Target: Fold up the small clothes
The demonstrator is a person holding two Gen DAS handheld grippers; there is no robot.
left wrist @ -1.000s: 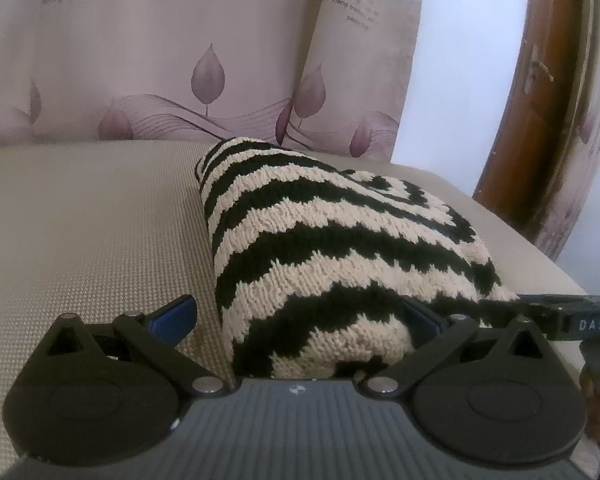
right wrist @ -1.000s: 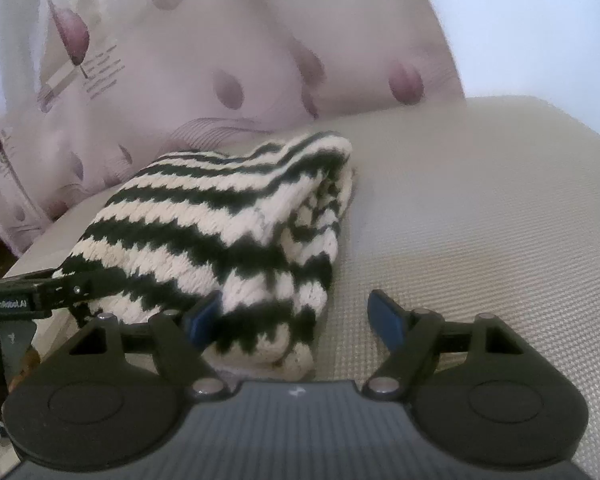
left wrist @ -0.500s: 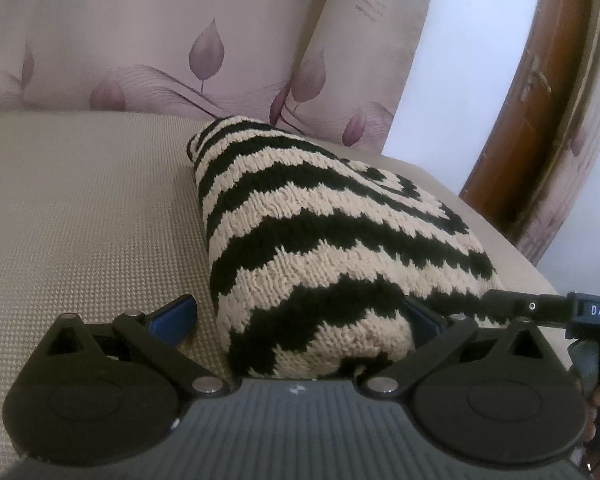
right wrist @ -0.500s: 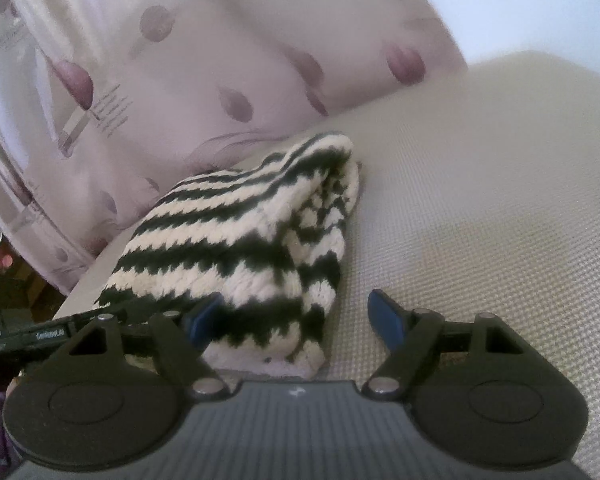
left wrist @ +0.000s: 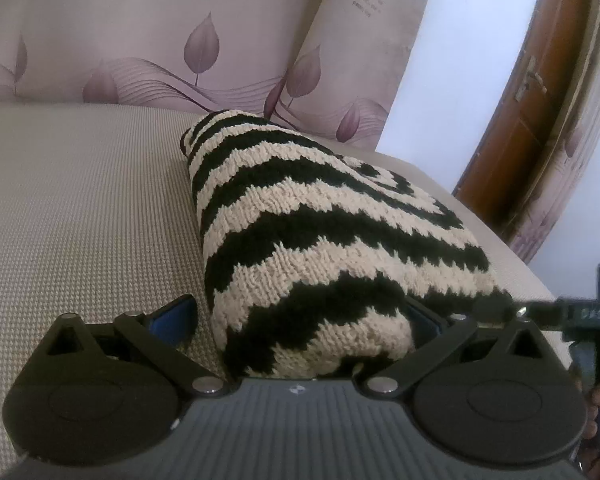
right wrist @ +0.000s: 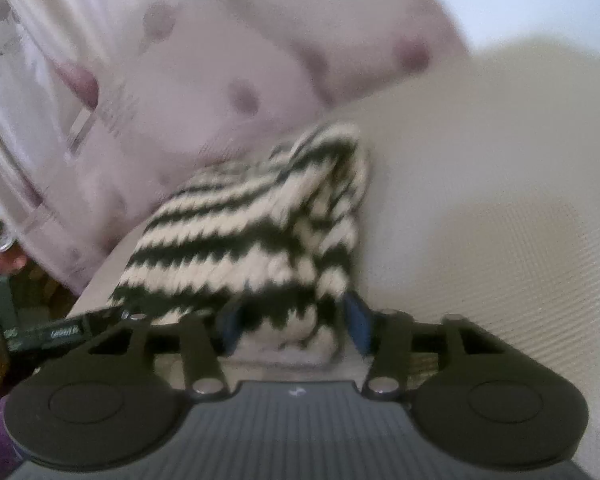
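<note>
Two grippers meet at the near end of one folded garment. Largest in view is the beige woven cushion (left wrist: 80, 208), a sofa seat, with a mauve leaf-print cloth (left wrist: 148, 28) hanging behind it and a brown wooden frame (left wrist: 512, 120) off to the side. On the cushion lies the knitted sweater (left wrist: 324, 248), black and cream in zigzag stripes, folded into a thick bundle that runs away from both cameras. The left gripper (left wrist: 296, 320) has its jaws wide apart around the bundle's near end; one blue pad (left wrist: 172, 316) stands clear of the wool on one side, while the other pad is tucked against it. The right gripper (right wrist: 292, 324), seen in a blurred picture, is closing its jaws on a corner of the same end, blue pads (right wrist: 356, 324) at either side of the knit, seemingly touching it
</note>
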